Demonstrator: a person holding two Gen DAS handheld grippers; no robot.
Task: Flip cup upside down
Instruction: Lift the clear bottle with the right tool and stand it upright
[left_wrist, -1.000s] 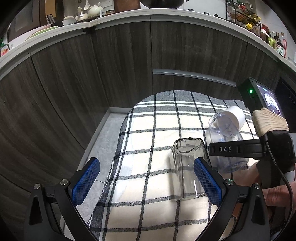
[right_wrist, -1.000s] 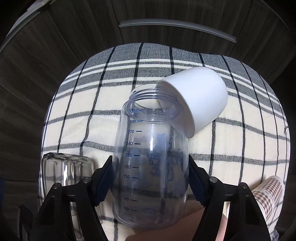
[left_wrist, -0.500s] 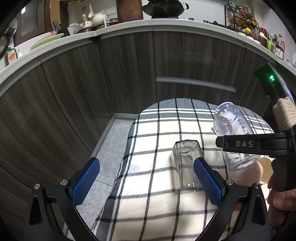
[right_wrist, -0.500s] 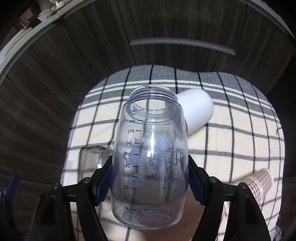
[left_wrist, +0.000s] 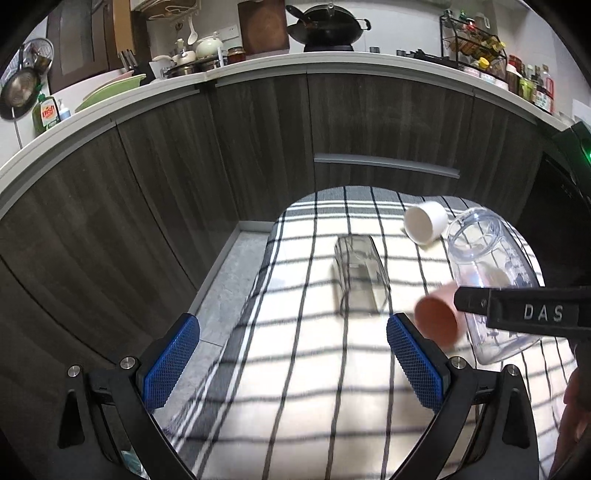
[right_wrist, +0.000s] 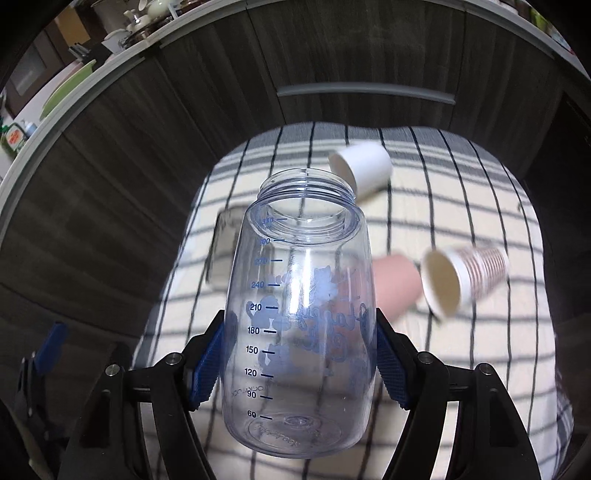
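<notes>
Holding the clear measuring cup (right_wrist: 301, 325) aloft, the right hand-held gripper (right_wrist: 301, 363) is clenched on its lower body, blue pads on both flanks; mouth points up and away, above the checked cloth (right_wrist: 461, 206). Left hand-held gripper (left_wrist: 293, 363) is spread wide, grasping nothing, well short of the glass tumbler (left_wrist: 360, 273). White cup (right_wrist: 364, 166), pink cup (right_wrist: 397, 286) and patterned paper cup (right_wrist: 463, 280) lie on their sides. Judged step: lifted, mid-carry, inversion not yet done. Next move calls for a wrist roll, mouth downward, then lowering onto a bare patch of cloth.
</notes>
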